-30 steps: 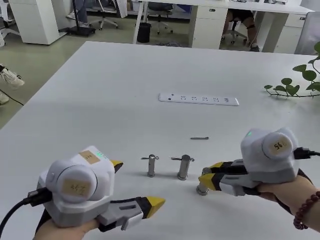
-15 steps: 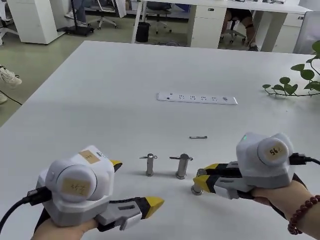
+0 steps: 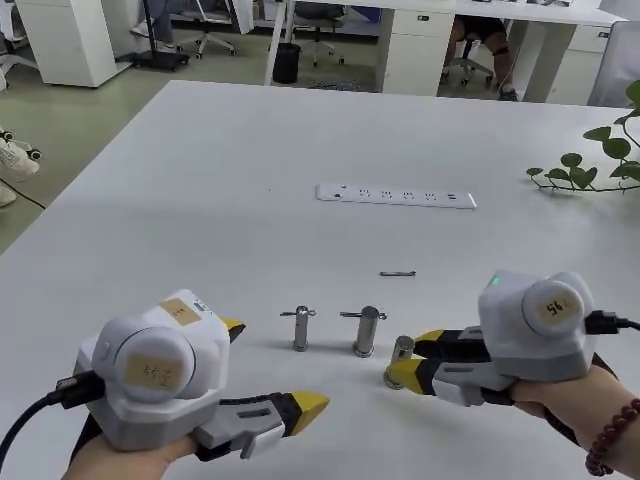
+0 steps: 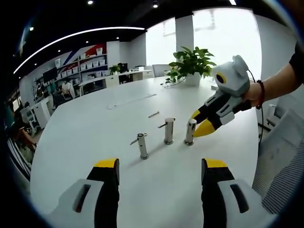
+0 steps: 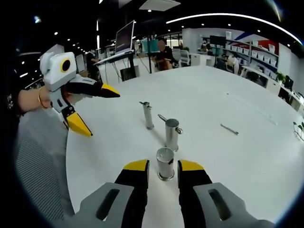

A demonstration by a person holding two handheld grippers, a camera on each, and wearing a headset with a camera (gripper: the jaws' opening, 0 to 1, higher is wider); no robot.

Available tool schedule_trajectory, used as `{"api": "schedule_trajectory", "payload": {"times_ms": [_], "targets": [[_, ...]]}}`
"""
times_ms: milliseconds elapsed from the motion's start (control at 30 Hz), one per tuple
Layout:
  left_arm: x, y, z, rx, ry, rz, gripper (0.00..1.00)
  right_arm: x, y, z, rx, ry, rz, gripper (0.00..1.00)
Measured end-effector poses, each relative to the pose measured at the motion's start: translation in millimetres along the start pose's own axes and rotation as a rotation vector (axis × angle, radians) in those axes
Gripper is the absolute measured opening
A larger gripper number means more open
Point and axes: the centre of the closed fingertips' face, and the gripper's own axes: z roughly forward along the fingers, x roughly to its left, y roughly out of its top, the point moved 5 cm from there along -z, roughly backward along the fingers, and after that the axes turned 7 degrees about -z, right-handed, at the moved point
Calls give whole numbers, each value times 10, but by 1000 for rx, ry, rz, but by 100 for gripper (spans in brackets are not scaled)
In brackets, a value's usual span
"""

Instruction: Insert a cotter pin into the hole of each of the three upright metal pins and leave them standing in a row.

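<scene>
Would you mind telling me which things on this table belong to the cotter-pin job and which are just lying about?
Job:
- left pin, already cottered
- middle pin, already cottered
- bare pin, between the fingers of the right gripper
- loose cotter pin

Lying about:
- power strip
- plant

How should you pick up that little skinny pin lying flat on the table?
Probably from straight above, jaws closing across the middle of the loose pin. It lies flat on the table and is thin, so a sideways approach would likely slide over it.
</scene>
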Motion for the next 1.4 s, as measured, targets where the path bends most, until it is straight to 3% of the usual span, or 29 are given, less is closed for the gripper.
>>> {"api": "schedule_trajectory", "payload": {"times_ms": [300, 667, 867, 1400], "targets": [[-7, -4, -2, 1, -1, -2, 69, -48, 137, -125, -36, 31, 50, 28], [8, -9, -2, 2, 5, -7, 69, -196, 301, -241, -86, 39, 108, 27], [3, -12, 2, 4, 2, -10, 69, -406, 355, -245, -80, 10, 118, 26], [69, 50, -34, -30, 30, -38, 68, -1033, 419, -41, 21, -22, 25, 22]]}}
